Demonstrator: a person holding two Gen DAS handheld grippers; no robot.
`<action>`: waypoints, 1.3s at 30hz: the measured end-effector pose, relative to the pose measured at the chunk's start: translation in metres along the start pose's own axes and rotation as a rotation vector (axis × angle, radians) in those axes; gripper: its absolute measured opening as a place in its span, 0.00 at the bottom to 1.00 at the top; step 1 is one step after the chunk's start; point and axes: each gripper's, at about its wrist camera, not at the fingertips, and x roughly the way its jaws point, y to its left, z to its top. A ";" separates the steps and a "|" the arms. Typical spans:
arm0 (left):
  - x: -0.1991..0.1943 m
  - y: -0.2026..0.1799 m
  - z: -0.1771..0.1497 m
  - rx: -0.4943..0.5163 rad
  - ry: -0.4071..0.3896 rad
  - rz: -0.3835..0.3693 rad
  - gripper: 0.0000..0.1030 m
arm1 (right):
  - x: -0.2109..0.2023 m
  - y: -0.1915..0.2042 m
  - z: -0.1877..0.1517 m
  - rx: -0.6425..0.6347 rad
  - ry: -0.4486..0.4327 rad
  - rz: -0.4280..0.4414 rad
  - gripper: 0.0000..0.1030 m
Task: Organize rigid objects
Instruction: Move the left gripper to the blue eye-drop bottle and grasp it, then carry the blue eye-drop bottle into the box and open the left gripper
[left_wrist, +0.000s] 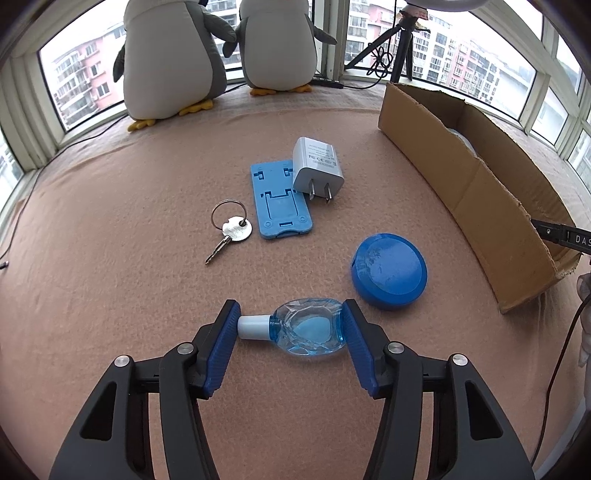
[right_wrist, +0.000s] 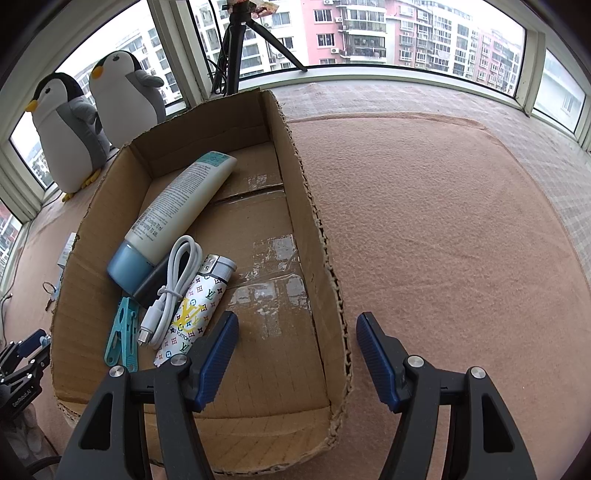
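Observation:
My left gripper (left_wrist: 290, 328) is shut on a small clear blue bottle (left_wrist: 306, 326) with a white cap, gripped end to end just above the pink cloth. Beyond it lie a round blue case (left_wrist: 389, 271), a blue phone stand (left_wrist: 282, 199), a white charger plug (left_wrist: 317, 168) and a key on a ring (left_wrist: 231, 230). My right gripper (right_wrist: 297, 334) is open and empty over the near right wall of a cardboard box (right_wrist: 310, 221). The box holds a white tube (right_wrist: 177, 206), a white cable (right_wrist: 171, 288), a patterned lighter (right_wrist: 195, 310) and a teal clip (right_wrist: 122, 332).
Two plush penguins (left_wrist: 218, 51) stand by the window at the back. A black tripod (left_wrist: 400, 40) stands behind the box (left_wrist: 472, 192), which lies to the right of the loose items. Cables run along the cloth's left edge. Bare pink cloth (right_wrist: 443, 240) lies right of the box.

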 end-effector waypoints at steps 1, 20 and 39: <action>0.000 0.001 0.000 -0.004 0.000 -0.002 0.54 | 0.000 0.000 0.000 -0.001 0.000 -0.001 0.61; -0.033 -0.002 0.027 -0.020 -0.085 -0.032 0.54 | 0.000 0.000 0.000 0.000 0.000 0.000 0.61; -0.030 -0.089 0.092 0.105 -0.149 -0.181 0.54 | 0.000 -0.001 0.000 0.001 0.000 0.003 0.61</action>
